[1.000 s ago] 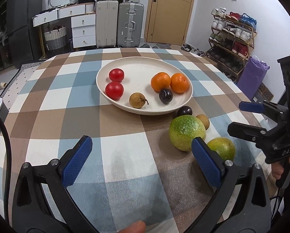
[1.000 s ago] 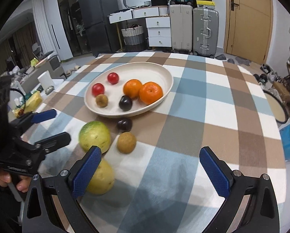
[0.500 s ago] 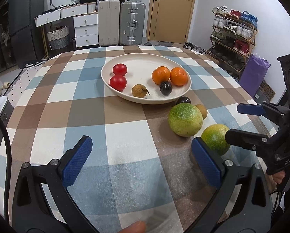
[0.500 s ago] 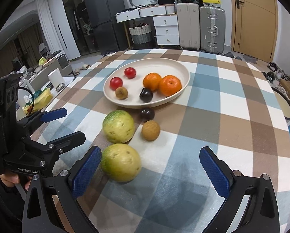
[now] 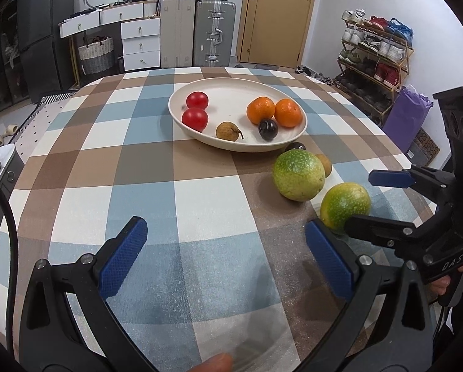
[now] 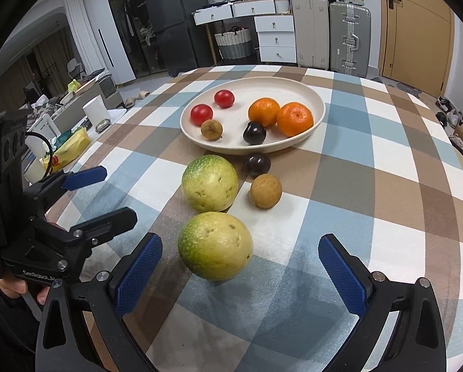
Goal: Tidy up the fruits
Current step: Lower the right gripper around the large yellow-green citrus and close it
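Over the last second both tongs had drawn back toward the person, so the cream plate (image 6: 319, 114) and its fruit sat farther off. The right gripper (image 6: 240, 274) was spread wide with nothing in it, and the nearer green-yellow round fruit (image 6: 215, 245) now lay just ahead of it, between the lines of its blue pads and closer to the left one. Beyond that sat the second green fruit (image 6: 209, 183), a small brown fruit (image 6: 266, 191) and a dark plum (image 6: 257, 163) just short of the plate. The left gripper (image 5: 228, 257) was likewise wide open and empty over bare checked tablecloth (image 5: 157, 161). Four fruits remained off the plate; the right gripper looked lined up for the nearest.
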